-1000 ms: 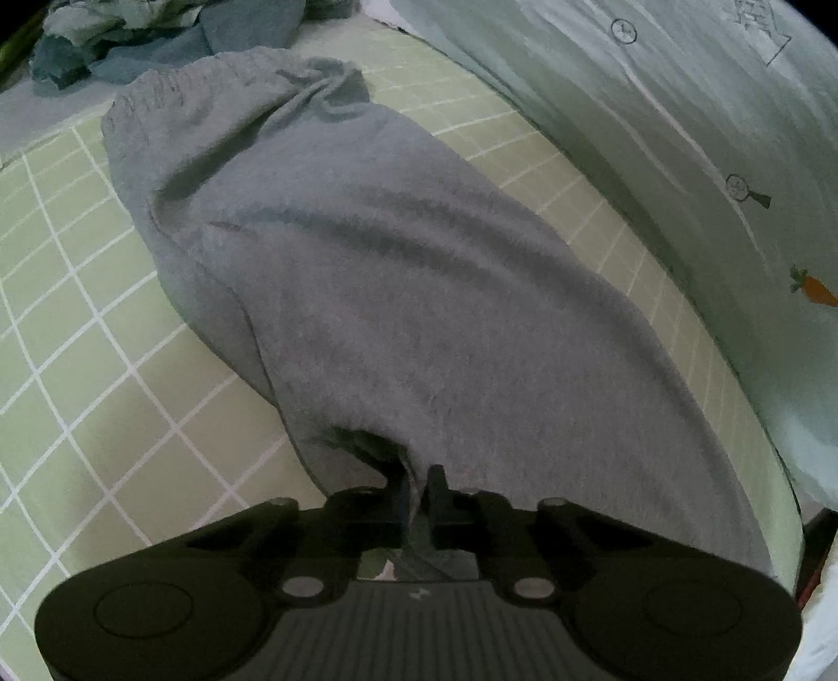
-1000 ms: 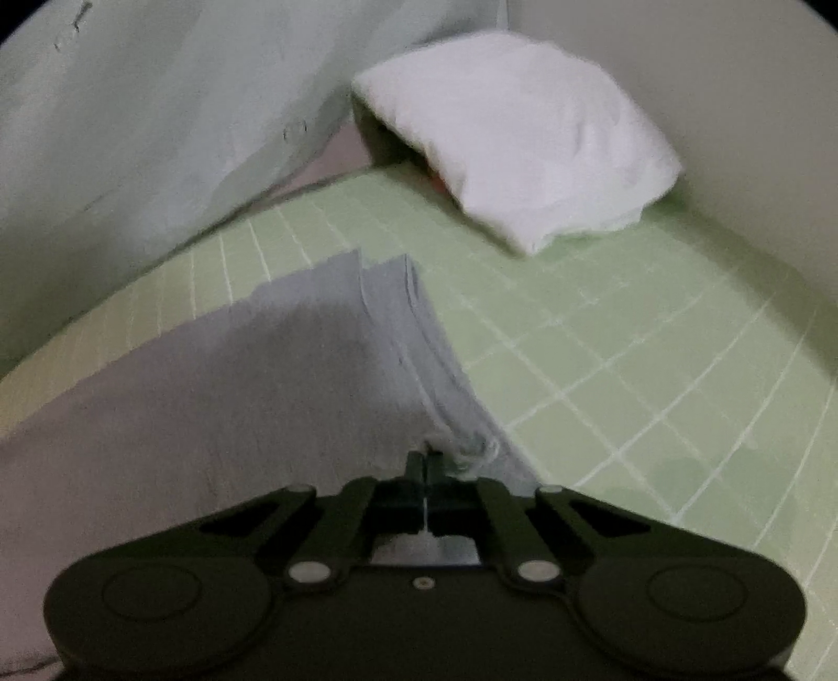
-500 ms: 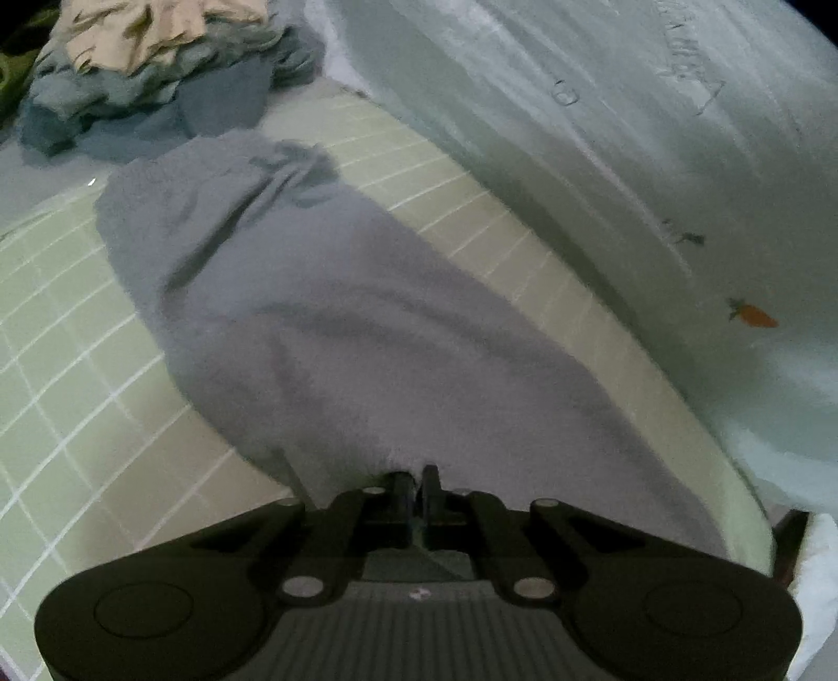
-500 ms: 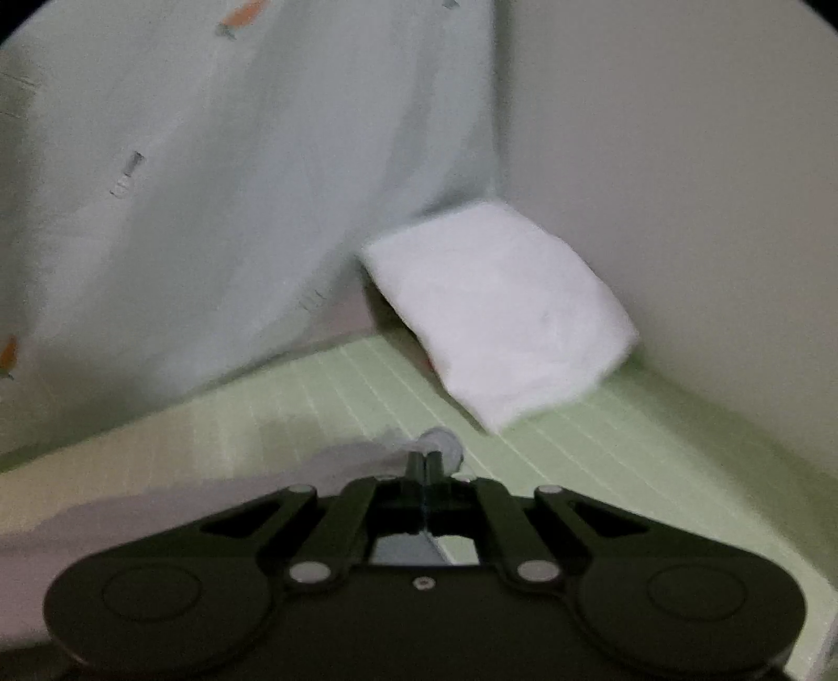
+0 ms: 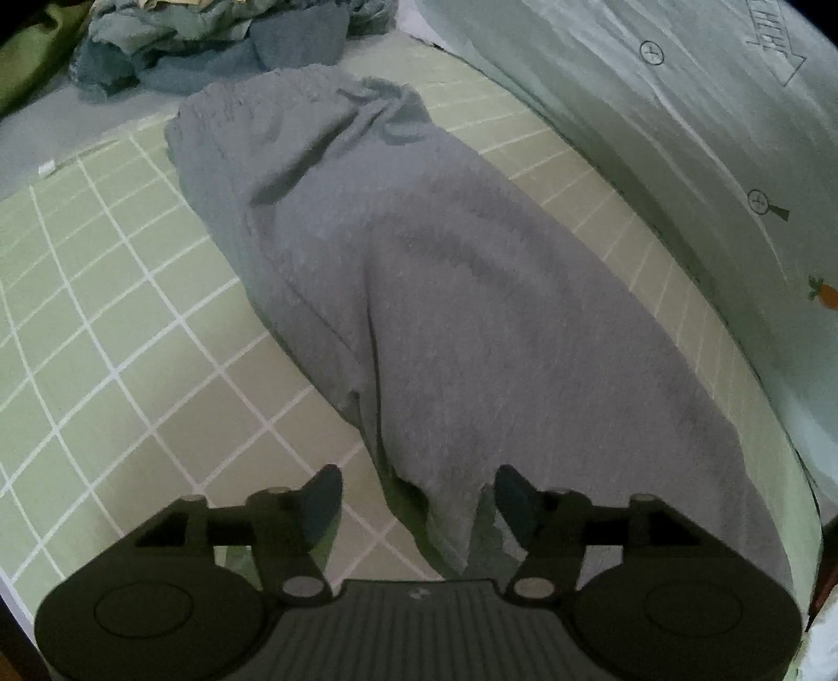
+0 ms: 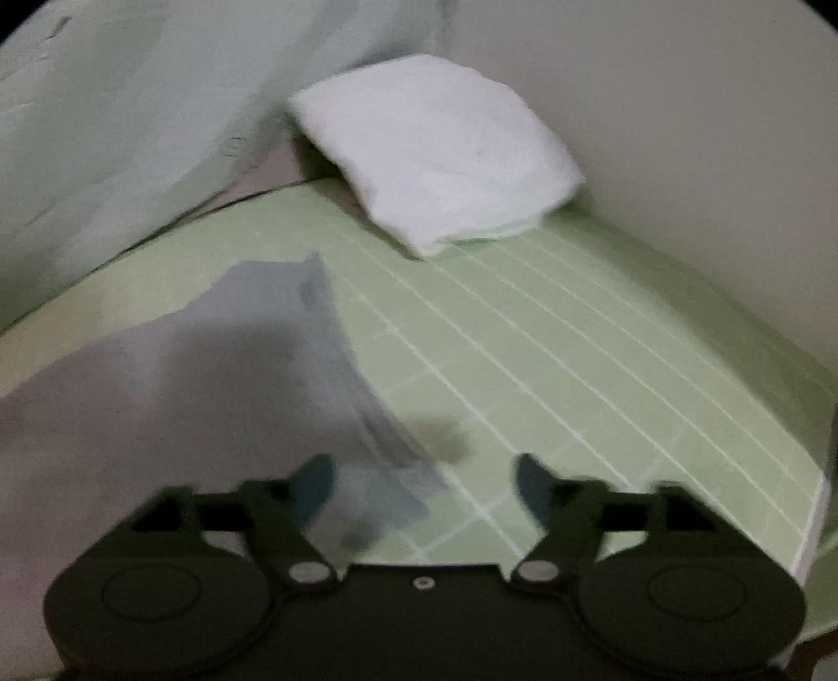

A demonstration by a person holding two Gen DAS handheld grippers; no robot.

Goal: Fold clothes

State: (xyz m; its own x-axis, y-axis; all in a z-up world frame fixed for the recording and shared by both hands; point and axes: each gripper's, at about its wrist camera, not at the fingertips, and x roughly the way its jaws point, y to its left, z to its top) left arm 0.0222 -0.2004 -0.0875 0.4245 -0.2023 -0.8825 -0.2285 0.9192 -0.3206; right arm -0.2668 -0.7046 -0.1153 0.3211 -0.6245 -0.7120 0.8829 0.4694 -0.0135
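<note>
Currently, far left in the left view: clothes pile at the sheet's top edge. Grey trousers lie flat along the sheet beside the quilt. Left gripper jaws opening, wide apart; a trouser edge sits between them, pads not pressing. Right view: trousers at left, cuff end under the right gripper, whose jaws are opening, nothing gripped. White pillow in the corner, well apart.
</note>
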